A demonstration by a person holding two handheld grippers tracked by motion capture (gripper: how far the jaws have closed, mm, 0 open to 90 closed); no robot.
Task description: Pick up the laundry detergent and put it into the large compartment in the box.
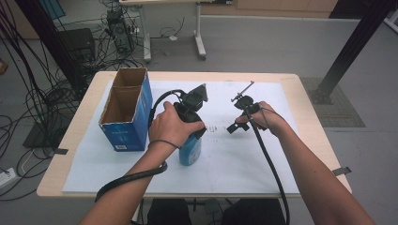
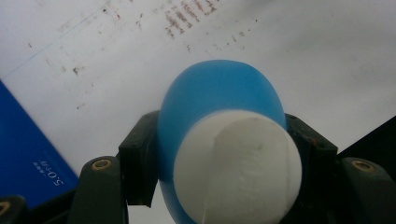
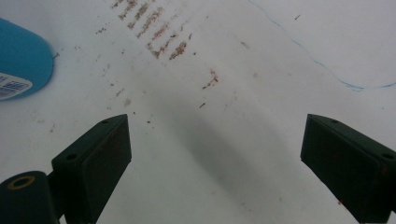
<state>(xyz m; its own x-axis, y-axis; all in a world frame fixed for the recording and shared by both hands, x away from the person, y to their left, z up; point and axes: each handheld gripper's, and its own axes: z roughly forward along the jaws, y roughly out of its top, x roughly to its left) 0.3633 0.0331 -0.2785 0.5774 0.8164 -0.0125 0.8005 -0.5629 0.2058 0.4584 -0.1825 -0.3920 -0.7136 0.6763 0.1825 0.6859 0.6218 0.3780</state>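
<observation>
Blue bottle sitting clamped in left gripper beside box; right gripper hovering wide (nothing between) over bare sheet.

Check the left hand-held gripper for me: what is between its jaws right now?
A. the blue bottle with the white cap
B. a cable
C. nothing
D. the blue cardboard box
A: in the left gripper view the left hand-held gripper has both pads pressed on the blue bottle.

Both grippers black w/ black trailing cables; right gripper pads square, brass screw behind left finger; forearms sleeveless.
</observation>
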